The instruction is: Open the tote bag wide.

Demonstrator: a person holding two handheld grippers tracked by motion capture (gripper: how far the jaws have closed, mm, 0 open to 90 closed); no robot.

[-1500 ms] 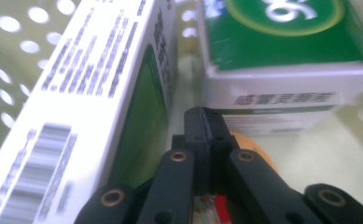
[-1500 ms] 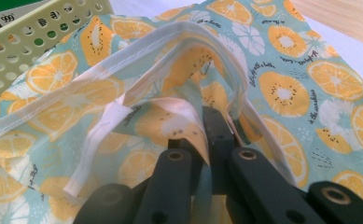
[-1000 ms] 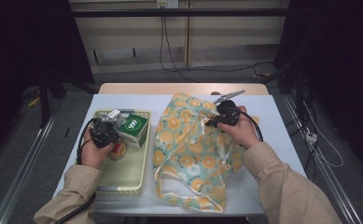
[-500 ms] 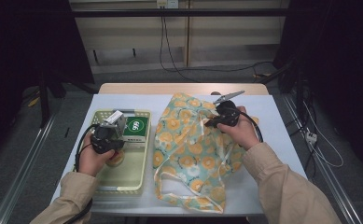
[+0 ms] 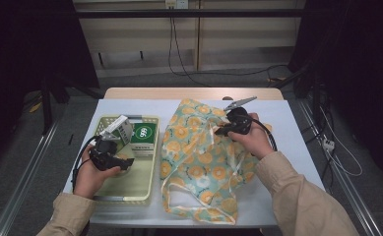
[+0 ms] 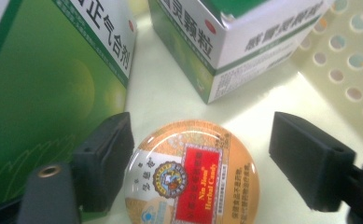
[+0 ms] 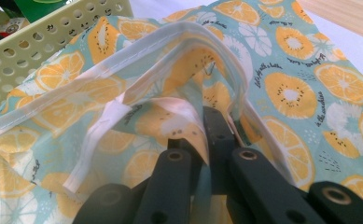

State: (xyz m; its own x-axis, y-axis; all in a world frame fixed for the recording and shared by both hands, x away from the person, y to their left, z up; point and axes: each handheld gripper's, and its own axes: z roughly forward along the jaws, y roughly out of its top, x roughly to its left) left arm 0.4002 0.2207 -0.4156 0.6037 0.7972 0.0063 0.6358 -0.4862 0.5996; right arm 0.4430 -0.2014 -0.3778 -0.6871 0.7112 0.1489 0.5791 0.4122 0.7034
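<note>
So the left gripper (image 6: 198, 158) has just been opening, its jaws spread either side of the round herbal candy tin (image 6: 193, 175) lying in the yellow basket (image 5: 144, 182), while the right gripper (image 7: 212, 135) is clamped on the orange-print bag (image 5: 204, 162) right beside that basket.

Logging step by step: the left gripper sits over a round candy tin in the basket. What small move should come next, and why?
Probably lower the left gripper a little and close on the candy tin. Its jaws have just been opening and now stand either side of the tin without pressing it, while the right gripper is shut on the bag edge, seemingly holding it ready.
</note>
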